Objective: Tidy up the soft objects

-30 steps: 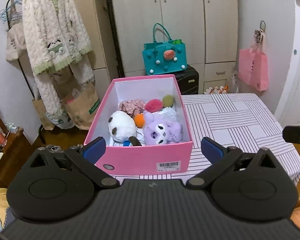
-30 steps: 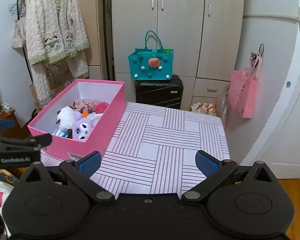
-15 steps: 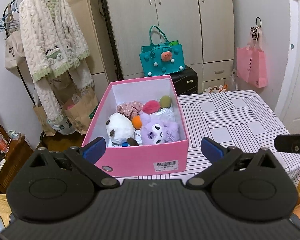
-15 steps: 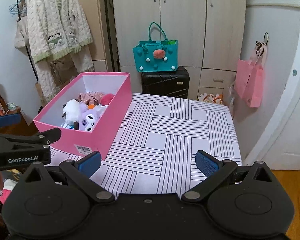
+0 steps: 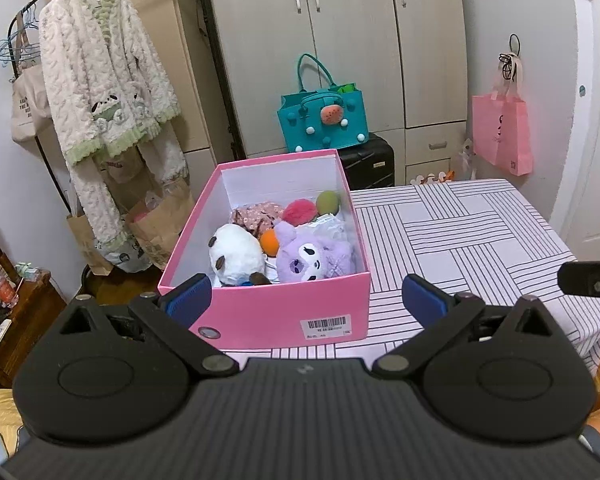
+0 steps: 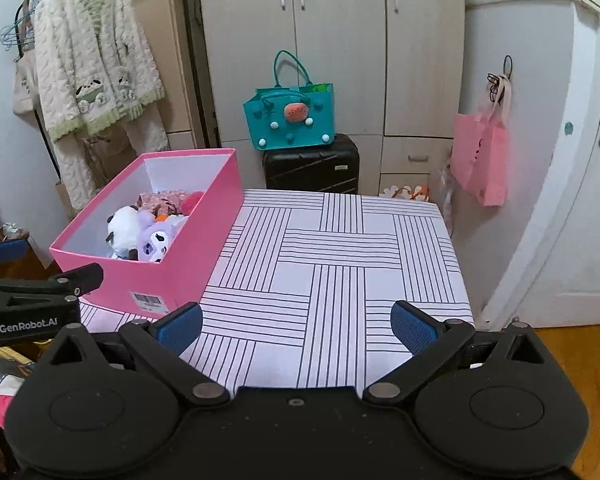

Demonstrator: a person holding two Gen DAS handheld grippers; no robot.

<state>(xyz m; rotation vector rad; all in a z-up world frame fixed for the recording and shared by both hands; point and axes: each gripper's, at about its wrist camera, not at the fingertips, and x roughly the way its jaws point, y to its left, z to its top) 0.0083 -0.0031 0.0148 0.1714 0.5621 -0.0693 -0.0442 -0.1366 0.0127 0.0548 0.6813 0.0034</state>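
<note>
Left wrist view: the left gripper [image 5: 306, 296] hangs with its 2 blue-padded fingers [image 5: 190, 292] spread wide and nothing between them. Just ahead sits the pink box [image 5: 260, 316] on the left part of the striped tablecloth [image 5: 460, 236], its barcode label facing the camera. Inside lie a white panda plush [image 5: 236, 256] at the near left, a purple plush [image 5: 312, 258] beside it, an orange ball [image 5: 269, 242] between them, and behind these a red pompom [image 5: 300, 212], a green ball [image 5: 327, 201] and a pink floral fabric piece [image 5: 256, 216]. The tip of the right gripper [image 5: 588, 278] pokes in at the right edge. Behind the table stand grey wardrobe doors [image 5: 340, 40], a teal bag [image 5: 324, 120] on a black suitcase [image 5: 366, 164], a pink tote [image 5: 502, 132] hung on the wall, and a fluffy white robe [image 5: 108, 100] on a rack at left.

Right wrist view: the right gripper [image 6: 296, 326] is likewise spread open and empty, over bare tablecloth [image 6: 340, 260]. The pink box [image 6: 172, 272] lies ahead to its left, plush toys [image 6: 140, 232] visible within. The left gripper [image 6: 40, 292] reaches in from the left, near the box's front corner. A white door [image 6: 592, 200] stands at right.
</note>
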